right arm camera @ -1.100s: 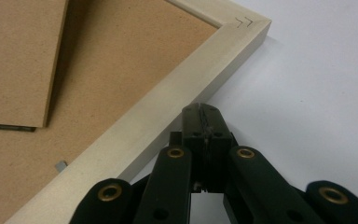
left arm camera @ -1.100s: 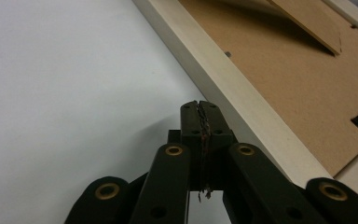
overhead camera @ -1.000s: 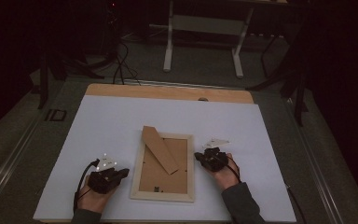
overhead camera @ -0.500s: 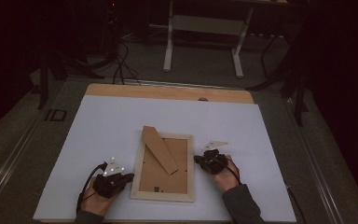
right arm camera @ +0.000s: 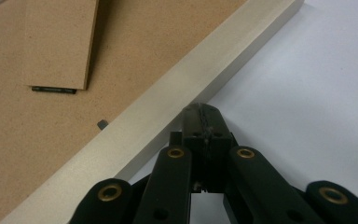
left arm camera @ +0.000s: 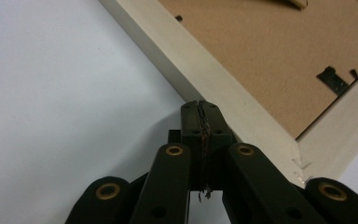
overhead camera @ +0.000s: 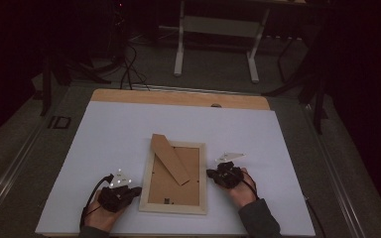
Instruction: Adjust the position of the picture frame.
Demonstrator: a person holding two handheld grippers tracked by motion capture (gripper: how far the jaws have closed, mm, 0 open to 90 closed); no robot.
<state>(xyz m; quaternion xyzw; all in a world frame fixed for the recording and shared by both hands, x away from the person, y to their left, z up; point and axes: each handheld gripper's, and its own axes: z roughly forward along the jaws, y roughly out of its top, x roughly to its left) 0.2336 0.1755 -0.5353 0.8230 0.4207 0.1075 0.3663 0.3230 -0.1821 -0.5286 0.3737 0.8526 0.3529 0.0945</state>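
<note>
Bench (overhead camera: 129, 129) under a white sheet carries everything here, with a strip of bare wood showing along its far edge. Near the middle of its near half lies the picture frame (overhead camera: 174, 179), face down, its brown backing board up and its pale wooden border all round; the long axis runs from the person toward the far side, tilted only slightly, with the short bottom rail nearest the person. The easel stand (overhead camera: 169, 157) lies flat across the backing, slanting from the far-left corner toward the frame's middle, its wide end overhanging the far rail. The left tool (overhead camera: 133, 191) sits at the frame's left rail near the near corner, and in the left gripper view its jaws are pressed fully together with nothing between them, the tip (left arm camera: 200, 108) meeting the outer edge of the rail. The right tool (overhead camera: 211, 173) stands at the right rail about halfway along, likewise fully closed and empty, its tip (right arm camera: 201, 112) touching the rail's outer side. Small black turn clips (left arm camera: 332, 79) sit on the backing. Judging from this, the frame is being steadied or squared between the two tips; the backing seems still in place, so any opening or lifting is left to do.
</note>
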